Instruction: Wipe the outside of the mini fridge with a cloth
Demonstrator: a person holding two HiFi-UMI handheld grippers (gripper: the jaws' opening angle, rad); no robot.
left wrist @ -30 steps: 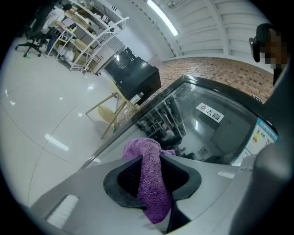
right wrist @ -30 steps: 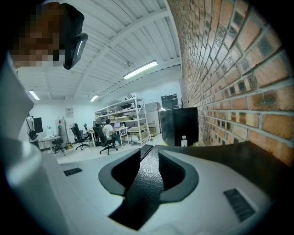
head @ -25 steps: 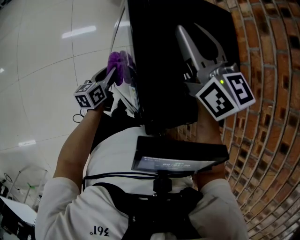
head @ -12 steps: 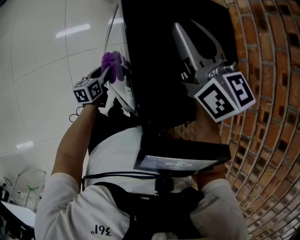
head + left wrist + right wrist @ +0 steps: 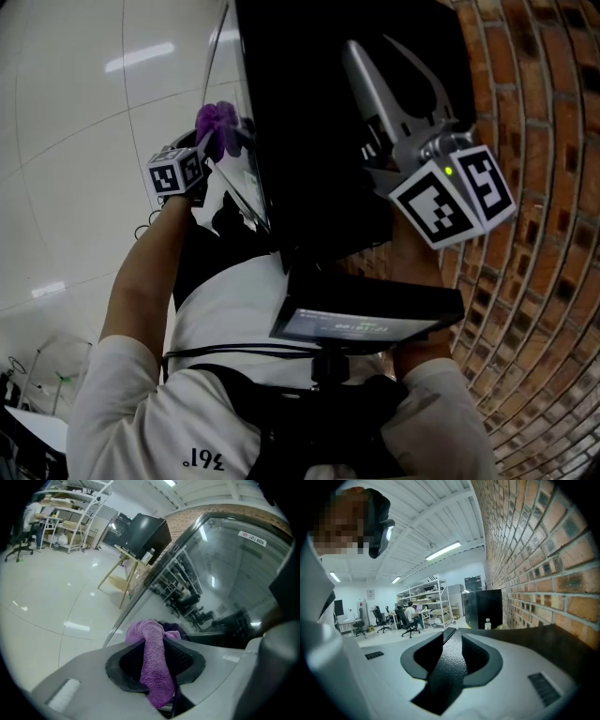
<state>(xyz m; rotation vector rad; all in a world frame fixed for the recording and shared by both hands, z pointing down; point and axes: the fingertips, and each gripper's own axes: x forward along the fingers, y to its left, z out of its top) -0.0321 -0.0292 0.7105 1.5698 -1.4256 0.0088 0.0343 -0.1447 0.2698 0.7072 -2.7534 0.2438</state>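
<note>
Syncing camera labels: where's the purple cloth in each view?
Head view: purple cloth upper left, by the fridge's glass door.
Left gripper view: purple cloth bottom centre, pinched between the fingers.
Right gripper view: not in it.
Shared landmark: brick wall, right side in the head and right gripper views, top centre in the left gripper view.

The head view is dim. The fridge top under the right tool is so black that no detail shows. The floor past the left tool shines with white streaks of glare. The left gripper view and the right gripper view are brighter. Long ceiling lamps glow high above the right tool. The glass door beside the left tool mirrors the room. All edges bend round, and the corners go black.
</note>
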